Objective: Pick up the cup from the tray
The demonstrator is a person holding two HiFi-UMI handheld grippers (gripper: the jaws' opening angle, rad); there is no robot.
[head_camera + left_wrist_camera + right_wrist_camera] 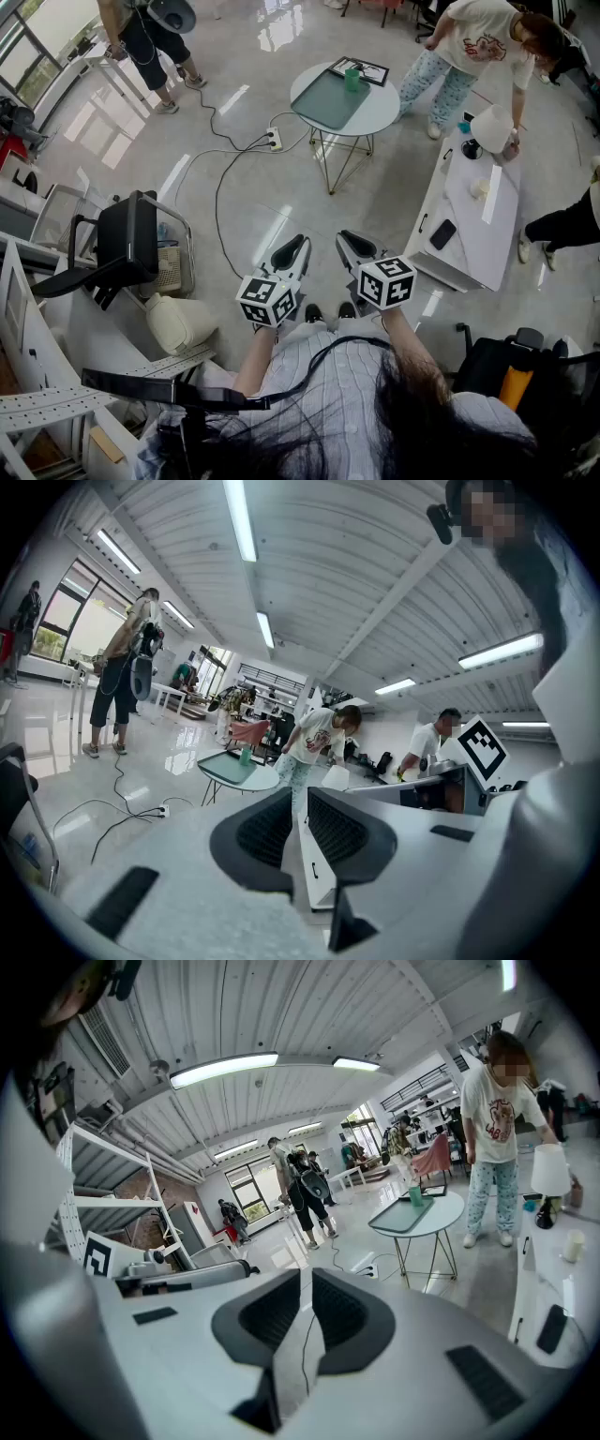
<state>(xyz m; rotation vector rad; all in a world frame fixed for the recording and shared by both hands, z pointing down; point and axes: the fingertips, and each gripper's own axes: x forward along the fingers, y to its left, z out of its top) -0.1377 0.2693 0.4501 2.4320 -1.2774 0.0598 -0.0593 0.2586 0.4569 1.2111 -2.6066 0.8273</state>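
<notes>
- The green cup (352,79) is seen standing on the grey tray (323,105), on the round white worktop (381,114), well apart from both claws.
- The left claw (301,243) is held pressed together, nothing pinched.
- The right claw (345,240) is pressed together too, empty, held just beside it.

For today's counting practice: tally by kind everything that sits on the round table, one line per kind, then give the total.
Green cup: 1
Tray: 1
Black frame: 1
Total: 3
</notes>
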